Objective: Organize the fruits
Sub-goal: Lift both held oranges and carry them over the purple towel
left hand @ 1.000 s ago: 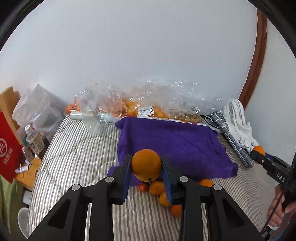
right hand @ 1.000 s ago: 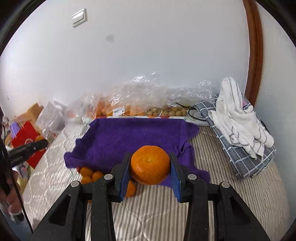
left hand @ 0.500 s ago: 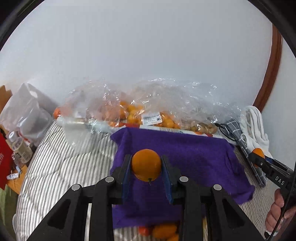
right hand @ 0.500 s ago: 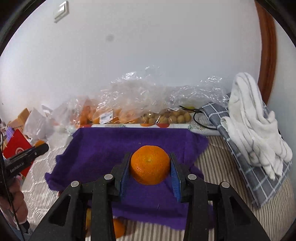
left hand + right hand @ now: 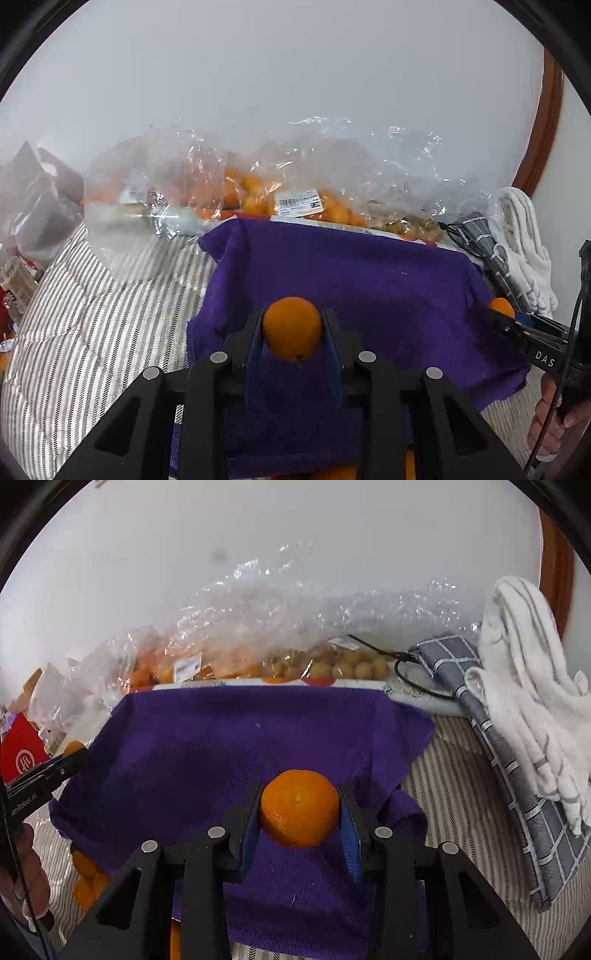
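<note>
My left gripper point(image 5: 292, 332) is shut on a smooth orange point(image 5: 292, 328) and holds it over the near left part of a purple towel point(image 5: 354, 280). My right gripper point(image 5: 299, 812) is shut on a larger tangerine point(image 5: 299, 808) over the towel's near right part point(image 5: 229, 746). Each gripper shows at the edge of the other view, the right one point(image 5: 502, 317) and the left one point(image 5: 74, 755). Several loose oranges point(image 5: 86, 875) lie on the striped bedding by the towel's near left corner, partly hidden.
Clear plastic bags of oranges point(image 5: 258, 192) and small brown fruits point(image 5: 343, 666) lie along the wall behind the towel. A white towel point(image 5: 528, 686) on a grey checked cloth point(image 5: 491, 731) sits at the right. Striped bedding point(image 5: 92, 325), bags and a red box point(image 5: 20, 757) are at the left.
Both grippers moved forward with their fruit, from the towel's near edge to above the towel. The loose oranges slid down and mostly out of the left view.
</note>
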